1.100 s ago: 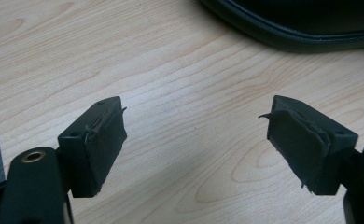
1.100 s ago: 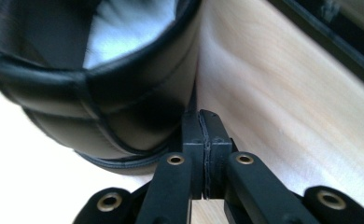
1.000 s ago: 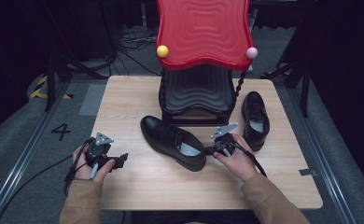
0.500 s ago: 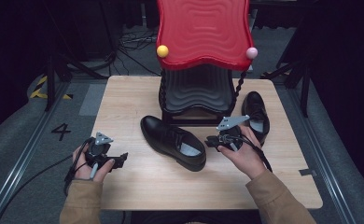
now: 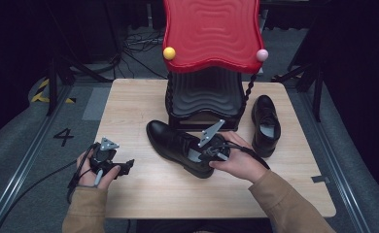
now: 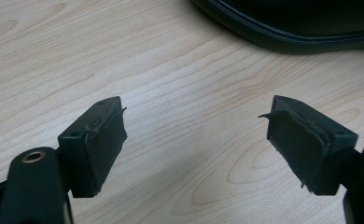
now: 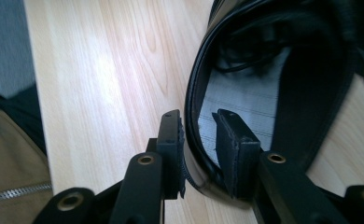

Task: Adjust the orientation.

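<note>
A black dress shoe [image 5: 170,143] lies on the wooden table [image 5: 129,107], toe to the back left. My right gripper [image 5: 204,153] hangs over its heel opening. In the right gripper view the jaws straddle the heel rim of this shoe [image 7: 311,93], one pad outside and one over the grey insole; my right gripper [image 7: 199,116] has just been opening and its pads stand off the rim. My left gripper [image 5: 128,165] rests open near the table's front left. In its own view my left gripper [image 6: 196,112] has bare wood between its jaws, with the shoe's side [image 6: 301,23] beyond.
A second black shoe [image 5: 265,124] stands at the right, toe toward the front. A red wavy-topped stand [image 5: 212,34] on a black ribbed base [image 5: 204,97] occupies the back middle, with a yellow ball [image 5: 168,53] and a pink ball [image 5: 261,55] at its corners.
My right hand swung out to the right, then came back left over the near shoe's heel, and its jaws parted. The shoe and the left hand stayed put.
</note>
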Demonstrator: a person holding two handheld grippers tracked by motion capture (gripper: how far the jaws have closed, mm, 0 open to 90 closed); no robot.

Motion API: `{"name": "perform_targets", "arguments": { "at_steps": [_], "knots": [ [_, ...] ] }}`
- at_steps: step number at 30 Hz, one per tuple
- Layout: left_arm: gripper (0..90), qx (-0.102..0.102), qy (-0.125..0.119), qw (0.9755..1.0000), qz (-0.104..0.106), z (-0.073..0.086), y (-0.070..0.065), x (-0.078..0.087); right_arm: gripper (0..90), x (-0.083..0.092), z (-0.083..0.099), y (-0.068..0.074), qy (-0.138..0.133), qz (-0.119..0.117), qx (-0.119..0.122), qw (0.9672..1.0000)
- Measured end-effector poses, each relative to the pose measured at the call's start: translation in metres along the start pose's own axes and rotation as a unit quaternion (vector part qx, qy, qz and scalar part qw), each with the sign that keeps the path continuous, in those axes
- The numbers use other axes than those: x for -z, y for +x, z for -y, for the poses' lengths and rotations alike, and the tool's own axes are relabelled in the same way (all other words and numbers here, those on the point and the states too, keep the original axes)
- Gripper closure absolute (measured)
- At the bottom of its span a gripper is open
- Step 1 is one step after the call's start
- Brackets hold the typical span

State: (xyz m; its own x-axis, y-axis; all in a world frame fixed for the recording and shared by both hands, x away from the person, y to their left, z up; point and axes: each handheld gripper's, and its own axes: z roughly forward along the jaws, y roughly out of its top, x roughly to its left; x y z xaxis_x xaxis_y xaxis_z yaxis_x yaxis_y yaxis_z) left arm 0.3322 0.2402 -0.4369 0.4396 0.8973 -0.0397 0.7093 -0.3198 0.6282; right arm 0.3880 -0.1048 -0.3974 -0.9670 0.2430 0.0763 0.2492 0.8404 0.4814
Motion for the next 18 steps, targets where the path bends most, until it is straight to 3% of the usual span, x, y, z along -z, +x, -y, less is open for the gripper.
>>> {"name": "perform_targets", "arguments": {
  "at_steps": [3, 4, 5, 6, 12, 18],
  "knots": [
    [19.8, -0.001, 0.0, 1.0, -0.002, 0.0, 0.001, 0.0, 71.6, -0.008, -0.003, -0.001, 0.02, -0.007, 0.003, 0.9998],
    [19.9, -0.002, -0.001, 1.0, -0.002, 0.0, 0.001, 0.0, 74.3, -0.017, -0.007, -0.002, 0.055, -0.019, -0.008, 0.9983],
    [19.9, -0.002, -0.001, 1.0, -0.002, 0.0, 0.001, 0.0, 74.3, -0.017, -0.007, -0.002, 0.055, -0.019, -0.008, 0.9983],
    [20.2, -0.003, -0.001, 1.0, -0.001, 0.0, 0.001, 0.0, 76.4, -0.027, -0.007, -0.003, 0.079, -0.023, -0.003, 0.9966],
    [20.2, -0.003, -0.001, 1.0, 0.001, 0.0, 0.001, 0.0, 84.3, -0.032, -0.011, -0.003, 0.093, -0.039, 0.006, 0.9949],
    [20.3, -0.002, -0.003, 1.0, 0.0, 0.0, 0.001, 0.0, 85.5, -0.031, -0.012, 0.001, 0.093, -0.027, 0.02, 0.9951]
  ]
}}
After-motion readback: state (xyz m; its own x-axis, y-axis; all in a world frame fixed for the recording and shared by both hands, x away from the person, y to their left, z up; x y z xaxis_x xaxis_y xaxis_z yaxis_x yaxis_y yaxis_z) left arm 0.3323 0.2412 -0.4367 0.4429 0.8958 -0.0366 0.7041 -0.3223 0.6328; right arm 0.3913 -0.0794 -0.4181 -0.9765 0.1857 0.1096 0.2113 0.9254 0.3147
